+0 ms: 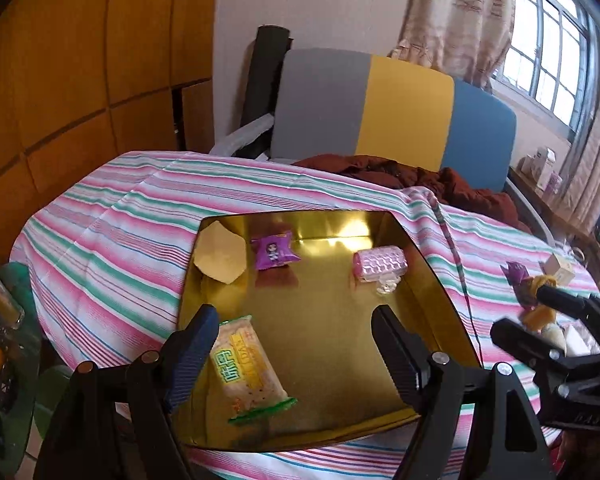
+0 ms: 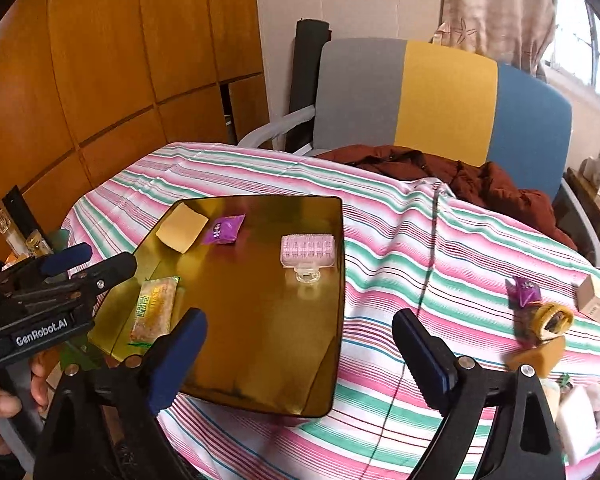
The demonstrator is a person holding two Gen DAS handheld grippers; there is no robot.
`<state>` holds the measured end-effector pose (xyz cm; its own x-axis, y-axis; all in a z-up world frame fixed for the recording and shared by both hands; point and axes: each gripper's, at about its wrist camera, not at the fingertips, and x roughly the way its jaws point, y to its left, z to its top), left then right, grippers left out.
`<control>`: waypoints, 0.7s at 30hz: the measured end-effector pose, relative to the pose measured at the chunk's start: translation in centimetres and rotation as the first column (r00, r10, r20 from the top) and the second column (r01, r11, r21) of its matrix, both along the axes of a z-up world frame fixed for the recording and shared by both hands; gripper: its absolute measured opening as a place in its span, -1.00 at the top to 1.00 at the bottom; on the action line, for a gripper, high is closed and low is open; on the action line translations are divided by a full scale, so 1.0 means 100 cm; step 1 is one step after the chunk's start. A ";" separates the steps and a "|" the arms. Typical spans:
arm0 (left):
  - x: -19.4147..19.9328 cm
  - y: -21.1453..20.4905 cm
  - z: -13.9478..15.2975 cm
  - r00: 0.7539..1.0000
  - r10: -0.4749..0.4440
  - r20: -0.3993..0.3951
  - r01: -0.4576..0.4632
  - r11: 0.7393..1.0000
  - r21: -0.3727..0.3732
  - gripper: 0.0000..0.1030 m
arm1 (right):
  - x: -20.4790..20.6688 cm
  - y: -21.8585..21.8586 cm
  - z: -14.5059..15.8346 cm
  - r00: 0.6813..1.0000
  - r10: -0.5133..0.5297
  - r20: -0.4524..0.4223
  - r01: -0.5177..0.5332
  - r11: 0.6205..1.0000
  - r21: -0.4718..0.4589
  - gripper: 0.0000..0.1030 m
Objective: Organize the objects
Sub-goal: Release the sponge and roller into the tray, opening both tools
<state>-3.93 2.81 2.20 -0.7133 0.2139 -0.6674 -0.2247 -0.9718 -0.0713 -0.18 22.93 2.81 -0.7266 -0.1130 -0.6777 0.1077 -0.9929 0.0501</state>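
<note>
A gold tray point(image 1: 420, 264) point(image 2: 260, 360) lies on the striped tablecloth. In it are a yellow pad point(image 1: 220, 254) point(image 2: 182, 227), a purple snack packet point(image 1: 275, 251) point(image 2: 223, 229), a pink hair roller point(image 1: 380, 265) point(image 2: 308, 251) and a white-green cracker packet point(image 1: 248, 368) point(image 2: 154, 309). My left gripper point(image 1: 296, 354) is open over the tray's near edge, its left finger beside the cracker packet. My right gripper point(image 2: 300, 360) is open above the tray's right side. Loose items lie to the right: a purple packet point(image 2: 523, 291), a yellow-brown roll point(image 2: 552, 318), an orange piece point(image 2: 540, 354).
A small cardboard box point(image 2: 594, 298) and white packets point(image 2: 578, 416) sit at the table's right edge. A brown jacket point(image 2: 480, 184) lies on a grey, yellow and blue chair point(image 2: 444, 96) behind the table. Bottles point(image 1: 0, 296) stand at the left.
</note>
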 end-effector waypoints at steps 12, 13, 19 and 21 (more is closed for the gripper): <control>0.006 0.025 -0.011 0.995 -0.099 0.027 0.099 0.995 -0.007 -0.55 | 0.010 0.027 -0.001 0.996 -0.084 -0.021 0.084 0.996 0.001 -0.95; 0.006 0.027 -0.012 0.993 -0.113 0.030 0.113 0.994 0.002 -0.55 | 0.010 0.030 -0.002 0.996 -0.091 -0.018 0.091 0.996 -0.001 -0.95; 0.009 0.036 -0.013 0.985 -0.167 0.050 0.165 0.985 0.051 -0.55 | 0.013 0.050 -0.008 0.990 -0.139 0.000 0.139 0.990 -0.010 -0.95; 0.009 0.037 -0.013 0.983 -0.176 0.056 0.172 0.983 0.068 -0.55 | 0.016 0.056 -0.010 0.988 -0.156 0.003 0.156 0.988 -0.012 -0.96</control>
<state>-3.05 6.47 0.93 -0.6192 0.3740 -0.6904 -0.3831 -0.9114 -0.1502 1.37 28.50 1.83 -0.7349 -0.0061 -0.6782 -0.0488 -0.9969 0.0619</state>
